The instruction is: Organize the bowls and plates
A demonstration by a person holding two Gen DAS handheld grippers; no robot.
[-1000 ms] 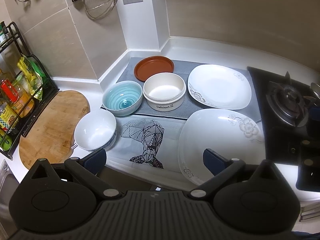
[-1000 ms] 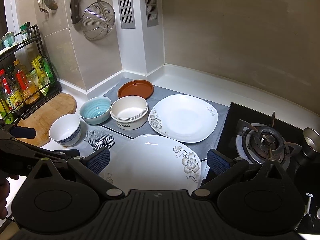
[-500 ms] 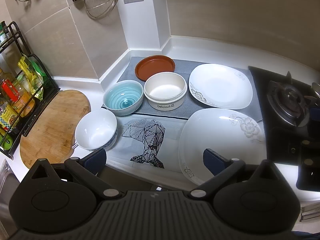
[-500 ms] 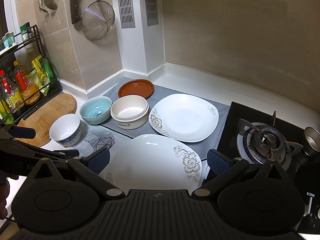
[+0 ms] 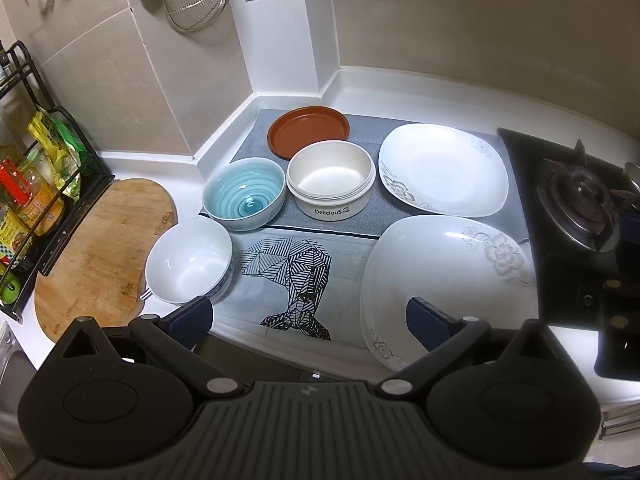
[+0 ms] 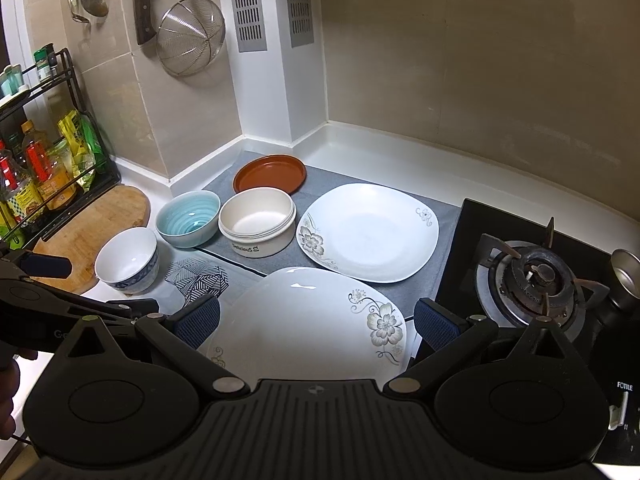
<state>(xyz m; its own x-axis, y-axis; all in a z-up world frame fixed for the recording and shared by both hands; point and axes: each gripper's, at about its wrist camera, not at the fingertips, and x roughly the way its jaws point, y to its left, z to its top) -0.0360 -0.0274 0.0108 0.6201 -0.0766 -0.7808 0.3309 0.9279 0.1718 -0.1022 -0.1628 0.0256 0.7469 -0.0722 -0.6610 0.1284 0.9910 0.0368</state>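
On the counter mats stand a white bowl, a blue ribbed bowl, a cream "Delicious" bowl, a brown plate and two white flowered plates, one near and one far. My left gripper is open and empty, above the counter's front edge, before the patterned mat. My right gripper is open and empty, above the near plate. The same dishes show in the right view: white bowl, blue bowl, cream bowl, brown plate, far plate.
A gas stove is on the right. A wooden cutting board and a condiment rack are on the left. A strainer and a cleaver hang on the wall. The left gripper's body shows at the right view's left edge.
Both grippers have barely shifted; the left view has crept slightly forward. The dishes have not moved.
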